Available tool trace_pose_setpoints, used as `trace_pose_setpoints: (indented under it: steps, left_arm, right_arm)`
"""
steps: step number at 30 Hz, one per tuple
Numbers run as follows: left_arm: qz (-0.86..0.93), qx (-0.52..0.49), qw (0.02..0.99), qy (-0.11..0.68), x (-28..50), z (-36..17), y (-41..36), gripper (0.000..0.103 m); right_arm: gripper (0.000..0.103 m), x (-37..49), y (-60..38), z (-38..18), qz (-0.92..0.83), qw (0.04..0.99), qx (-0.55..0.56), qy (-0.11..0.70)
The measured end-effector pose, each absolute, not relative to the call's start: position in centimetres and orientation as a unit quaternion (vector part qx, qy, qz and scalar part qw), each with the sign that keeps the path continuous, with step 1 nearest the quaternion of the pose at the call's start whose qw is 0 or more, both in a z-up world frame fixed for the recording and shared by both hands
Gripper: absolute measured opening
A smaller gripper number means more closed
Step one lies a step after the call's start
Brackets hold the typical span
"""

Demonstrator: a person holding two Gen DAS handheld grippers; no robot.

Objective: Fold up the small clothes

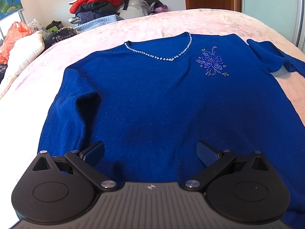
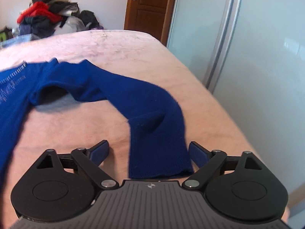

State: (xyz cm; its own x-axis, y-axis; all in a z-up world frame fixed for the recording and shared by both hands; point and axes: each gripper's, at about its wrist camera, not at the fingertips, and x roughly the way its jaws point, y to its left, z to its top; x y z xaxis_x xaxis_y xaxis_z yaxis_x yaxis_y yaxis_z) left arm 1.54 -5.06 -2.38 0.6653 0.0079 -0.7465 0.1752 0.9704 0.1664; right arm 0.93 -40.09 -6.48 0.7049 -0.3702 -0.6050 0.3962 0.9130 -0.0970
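A royal-blue V-neck sweater lies face up on the pink bed, with rhinestones along the neckline and a beaded flower on the chest. My left gripper hovers open over the lower body of the sweater, nothing between its pads. In the right wrist view the sweater's long sleeve trails toward me across the bed cover. Its cuff lies between the wide-open jaws of my right gripper, close to the right pad, and the pads do not press on it.
A heap of clothes in red, black and blue is piled against the far wall. An orange plastic bag and a white quilt lie at the far left. A wooden door and frosted sliding panels border the bed's right side.
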Motion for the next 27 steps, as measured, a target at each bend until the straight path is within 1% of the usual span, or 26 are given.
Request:
trace_pose_setpoints:
  steps: [2, 3, 6, 8, 9, 10, 12, 13, 14, 17, 20, 24, 27]
  left_arm:
    - [-0.049, 0.115, 0.904, 0.41, 1.6, -2.5, -5.2, 0.103]
    - [-0.05, 0.117, 0.903, 0.409, 1.5, -2.5, -5.3, 0.103]
    - [-0.05, 0.124, 0.905, 0.404, 1.4, -2.4, -5.4, 0.103]
    - [-0.048, 0.122, 0.905, 0.405, 1.4, -2.4, -5.4, 0.103]
    - [-0.049, 0.12, 0.905, 0.406, 1.5, -2.4, -5.3, 0.103]
    - [-0.048, 0.119, 0.904, 0.407, 1.5, -2.5, -5.3, 0.103]
    - [-0.047, 0.12, 0.905, 0.405, 1.5, -2.4, -5.3, 0.103]
    - [-0.046, 0.12, 0.906, 0.404, 1.5, -2.4, -5.2, 0.103]
    - [-0.046, 0.12, 0.906, 0.403, 1.5, -2.4, -5.2, 0.103]
    - [-0.042, 0.121, 0.907, 0.401, 1.5, -2.3, -5.2, 0.103]
    - [-0.035, 0.127, 0.908, 0.398, 1.7, -2.3, -5.1, 0.103]
    - [-0.029, 0.127, 0.91, 0.394, 1.9, -2.1, -4.7, 0.103]
    - [-0.026, 0.123, 0.91, 0.395, 2.1, -2.0, -4.5, 0.103]
  right_arm:
    - [0.092, 0.5, -39.9, -6.6, -0.192, 0.932, 0.019, 0.306]
    - [0.088, 0.7, -40.0, -6.8, -0.206, 0.926, 0.011, 0.317]
    - [0.088, 0.5, -41.0, -7.5, -0.225, 0.922, 0.015, 0.314]
    - [0.082, 0.5, -41.8, -7.7, -0.225, 0.924, 0.033, 0.308]
    - [0.07, 0.5, -41.9, -7.6, -0.224, 0.925, 0.032, 0.305]
    - [0.054, 0.6, -42.1, -7.6, -0.224, 0.926, 0.03, 0.304]
    - [0.036, 0.7, -42.5, -7.3, -0.22, 0.925, 0.043, 0.306]
    - [0.022, 0.7, -42.7, -7.2, -0.223, 0.924, 0.049, 0.306]
    - [0.016, 0.7, -42.9, -7.1, -0.223, 0.924, 0.053, 0.305]
    - [0.015, 0.5, -43.9, -6.6, -0.206, 0.926, 0.097, 0.3]
    - [0.016, -0.1, -45.7, -5.3, -0.148, 0.927, 0.21, 0.274]
    - [0.016, -0.8, -49.0, -3.3, -0.06, 0.903, 0.374, 0.202]
    - [0.016, -1.7, -51.6, -1.7, -0.028, 0.879, 0.456, 0.137]
